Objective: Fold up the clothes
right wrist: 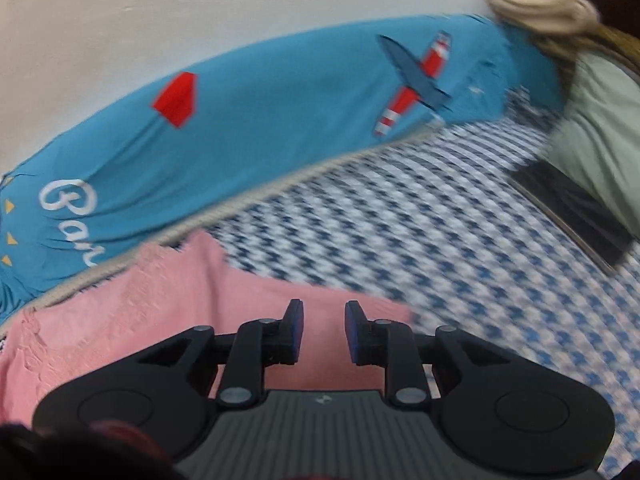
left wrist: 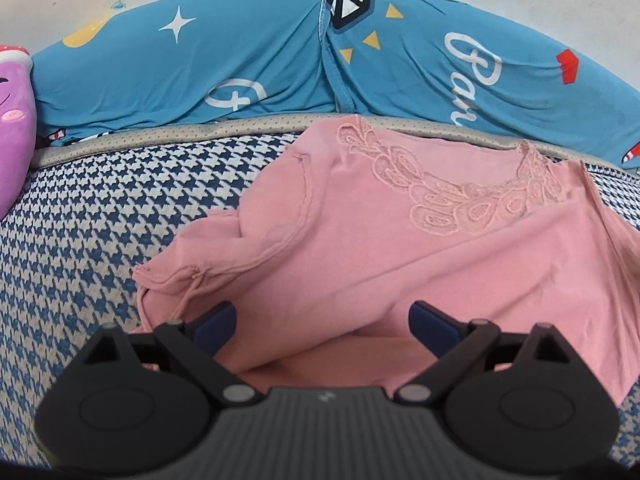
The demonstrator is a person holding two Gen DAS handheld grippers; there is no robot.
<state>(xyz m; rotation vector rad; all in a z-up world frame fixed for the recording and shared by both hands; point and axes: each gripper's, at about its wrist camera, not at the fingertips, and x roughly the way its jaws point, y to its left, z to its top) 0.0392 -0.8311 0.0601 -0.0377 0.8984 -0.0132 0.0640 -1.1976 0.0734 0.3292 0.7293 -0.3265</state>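
The pink top [left wrist: 400, 240] lay on the checked bed cover [left wrist: 80, 220], its lace neckline [left wrist: 460, 196] at the far end close to the blue pillows [left wrist: 240, 60] and its body running back toward the person, so its long axis ran roughly along the line of both tools. It was not flat: the sleeve [left wrist: 224, 248] on the left side lay bunched and partly turned over on the body, and a soft ridge of cloth crossed the near part just ahead of the left gripper [left wrist: 322, 320]. That gripper hung spread wide, holding nothing, its blue pads [left wrist: 218, 322] either side of that ridge, with pink cloth filling the gap below; whether the pads touched the fabric could not be told. The right gripper [right wrist: 322, 330] stood with a narrower gap between its fingers, also holding nothing, over the right-hand edge of the top [right wrist: 248, 300], where bare checked cover began just to its right. That view was blurred, so the edge there could not be read finely. In my judgement the left tool was the nearer to the rumpled sleeve and the ridge, the right tool to the straight side edge. The scene would fit a top being spread out before folding, or one with a sleeve already brought inward, and the pictures did not settle which.
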